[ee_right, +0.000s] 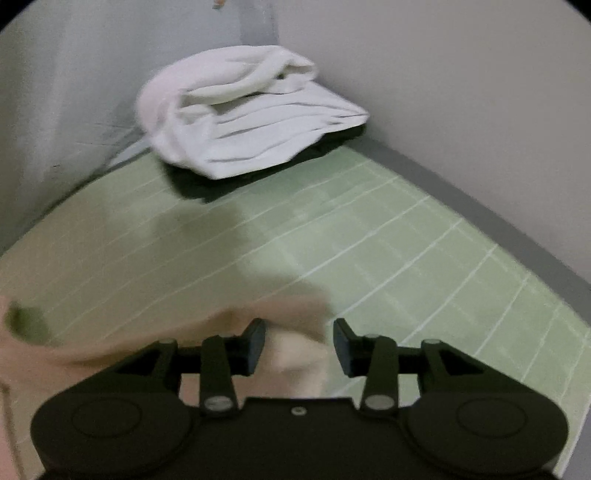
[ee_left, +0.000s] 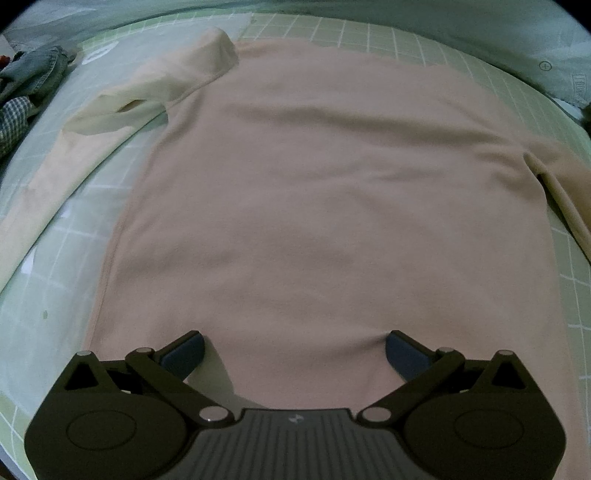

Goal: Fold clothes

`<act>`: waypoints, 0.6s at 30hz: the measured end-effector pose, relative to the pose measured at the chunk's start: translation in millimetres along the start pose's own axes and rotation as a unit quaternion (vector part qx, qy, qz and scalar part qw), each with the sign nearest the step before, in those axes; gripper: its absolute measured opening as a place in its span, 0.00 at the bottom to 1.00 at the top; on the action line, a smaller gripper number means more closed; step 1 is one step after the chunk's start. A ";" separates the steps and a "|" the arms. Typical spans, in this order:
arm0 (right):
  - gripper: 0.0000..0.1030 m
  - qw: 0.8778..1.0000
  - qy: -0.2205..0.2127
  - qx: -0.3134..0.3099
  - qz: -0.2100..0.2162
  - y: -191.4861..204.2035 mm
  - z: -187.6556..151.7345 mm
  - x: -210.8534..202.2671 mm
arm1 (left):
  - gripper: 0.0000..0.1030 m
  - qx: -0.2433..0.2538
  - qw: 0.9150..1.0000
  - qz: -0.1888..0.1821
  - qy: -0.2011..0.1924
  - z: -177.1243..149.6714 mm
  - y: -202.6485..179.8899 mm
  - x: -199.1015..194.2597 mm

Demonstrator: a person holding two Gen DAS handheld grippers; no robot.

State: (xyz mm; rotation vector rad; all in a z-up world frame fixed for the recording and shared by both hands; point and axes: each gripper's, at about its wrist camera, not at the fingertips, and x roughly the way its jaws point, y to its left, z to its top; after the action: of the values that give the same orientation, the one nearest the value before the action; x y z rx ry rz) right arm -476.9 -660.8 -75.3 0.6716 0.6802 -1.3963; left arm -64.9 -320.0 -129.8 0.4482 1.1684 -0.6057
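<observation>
A peach long-sleeved top (ee_left: 314, 192) lies spread flat on the green grid mat (ee_left: 424, 40). One pale sleeve (ee_left: 122, 110) runs down the left side, and the other sleeve (ee_left: 569, 177) leaves the frame at the right. My left gripper (ee_left: 294, 350) hovers over the top's near edge, jaws wide open and empty. In the right wrist view my right gripper (ee_right: 299, 343) stands partly open over a blurred end of the peach sleeve (ee_right: 295, 332). The cloth lies between the fingers, and a gap shows at the right pad (ee_right: 341, 343).
Folded white cloth (ee_right: 251, 110) rests on a dark garment (ee_right: 207, 184) in the mat's far corner, against grey walls. Jeans (ee_left: 33, 74) and a checked cloth (ee_left: 11, 122) are heaped off the mat's left edge. A grey sheet (ee_left: 480, 22) runs along the back.
</observation>
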 end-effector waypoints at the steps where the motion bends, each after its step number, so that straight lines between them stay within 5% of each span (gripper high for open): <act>1: 0.40 1.000 -0.004 -0.013 -0.016 1.3 2.3 0.4 | 1.00 0.000 1.000 0.000 0.000 0.5 0.3 0.1; 5: 0.41 0.998 -0.037 -0.053 -0.024 15.9 6.9 -11.4 | 1.00 0.000 1.000 0.000 0.000 0.9 0.1 -0.9; 10: 0.40 0.994 -0.044 -0.049 0.082 52.4 0.9 -29.7 | 1.00 0.001 1.000 0.000 0.001 0.4 -0.5 -1.3; 18: 0.40 0.976 -0.009 -0.112 0.184 131.0 -22.6 -35.2 | 1.00 0.003 1.000 -0.002 -0.001 -1.2 2.2 -0.7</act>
State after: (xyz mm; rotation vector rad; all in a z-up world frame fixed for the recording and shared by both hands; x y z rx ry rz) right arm -348.9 -613.1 -59.9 0.5714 0.6484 -0.9666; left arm -64.5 -317.4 -129.4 0.4508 1.1657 -0.6133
